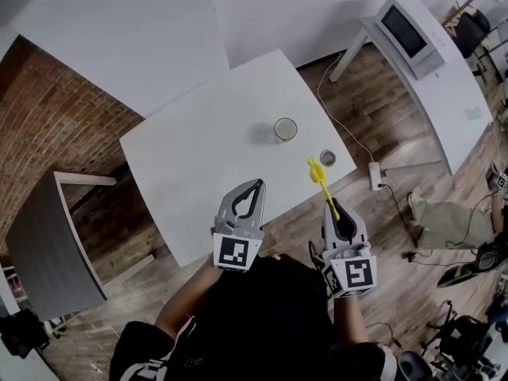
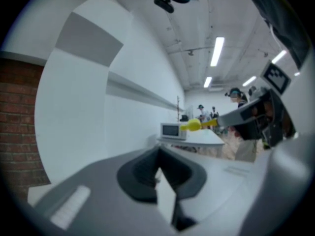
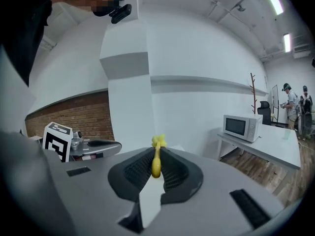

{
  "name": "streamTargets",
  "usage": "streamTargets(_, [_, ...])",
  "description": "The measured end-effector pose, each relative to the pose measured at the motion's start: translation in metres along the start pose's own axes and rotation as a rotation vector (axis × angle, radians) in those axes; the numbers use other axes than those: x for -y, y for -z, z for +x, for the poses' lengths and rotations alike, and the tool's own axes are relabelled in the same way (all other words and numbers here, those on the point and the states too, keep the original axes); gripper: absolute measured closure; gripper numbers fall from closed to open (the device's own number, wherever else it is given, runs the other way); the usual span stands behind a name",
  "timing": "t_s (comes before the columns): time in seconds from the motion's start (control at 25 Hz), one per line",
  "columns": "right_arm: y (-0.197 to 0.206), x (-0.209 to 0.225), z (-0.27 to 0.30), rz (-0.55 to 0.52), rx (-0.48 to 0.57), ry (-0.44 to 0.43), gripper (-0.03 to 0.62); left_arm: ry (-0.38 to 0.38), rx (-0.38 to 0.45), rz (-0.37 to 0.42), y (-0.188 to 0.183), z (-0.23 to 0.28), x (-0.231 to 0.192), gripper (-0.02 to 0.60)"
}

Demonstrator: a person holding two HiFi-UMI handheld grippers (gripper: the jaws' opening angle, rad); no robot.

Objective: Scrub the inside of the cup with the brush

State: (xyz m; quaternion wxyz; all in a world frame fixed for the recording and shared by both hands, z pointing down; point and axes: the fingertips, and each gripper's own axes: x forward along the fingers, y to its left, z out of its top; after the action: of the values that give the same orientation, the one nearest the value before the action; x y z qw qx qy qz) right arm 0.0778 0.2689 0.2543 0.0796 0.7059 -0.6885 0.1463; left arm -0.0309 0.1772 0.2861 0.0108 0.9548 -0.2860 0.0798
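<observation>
**Brush gripped, cup ahead between the two grippers**

The yellow brush [image 3: 156,161] is clamped by its handle between the closed jaws of the right gripper [image 3: 156,170]. Its long axis runs straight on from the jaws, with the bristled head carried foremost, away from the person. The jaws of the left gripper [image 2: 159,156] are pressed together with nothing between them.

In the head view, the cup [image 1: 285,128] is seen standing upright on the white table [image 1: 190,149], mouth up. It lies ahead of both grippers and apart from them, roughly between the lines along which they point. A small round object [image 1: 327,158] is set on the table to the cup's right, near the brush head.

Both grippers are held at the table's near edge. The left gripper [image 1: 255,187] is placed a little left of the cup and the right gripper [image 1: 339,219] further to its right. The brush [image 1: 321,182] is angled up and leftward in that view, so its head is judged the nearest part to the cup. For entry, the handle would probably have to be tipped downward over the open mouth.
</observation>
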Motion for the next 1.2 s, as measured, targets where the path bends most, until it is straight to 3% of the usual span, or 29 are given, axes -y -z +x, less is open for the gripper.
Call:
streamTargets(0.4, [-0.004,0.019,0.076,-0.007,-0.114,-0.028,0.565,0.044,-0.077,0.023,0.035,0.059,-0.042,0.578])
streamTargets(0.68, [0.028,0.045,0.128,0.011,-0.255,-0.117,0.565,0.057,-0.229,0.019,0.101,0.109,-0.041,0.577])
streamTargets(0.92, [0.062,0.061,0.167,-0.079,-0.450,-0.195,0.565,0.102,-0.350,0.029,0.166,0.147,-0.045,0.470])
streamTargets(1.2, [0.097,0.070,0.205,-0.125,-0.607,-0.284,0.565,0.154,-0.385,0.073,0.211,0.189,-0.044,0.442])
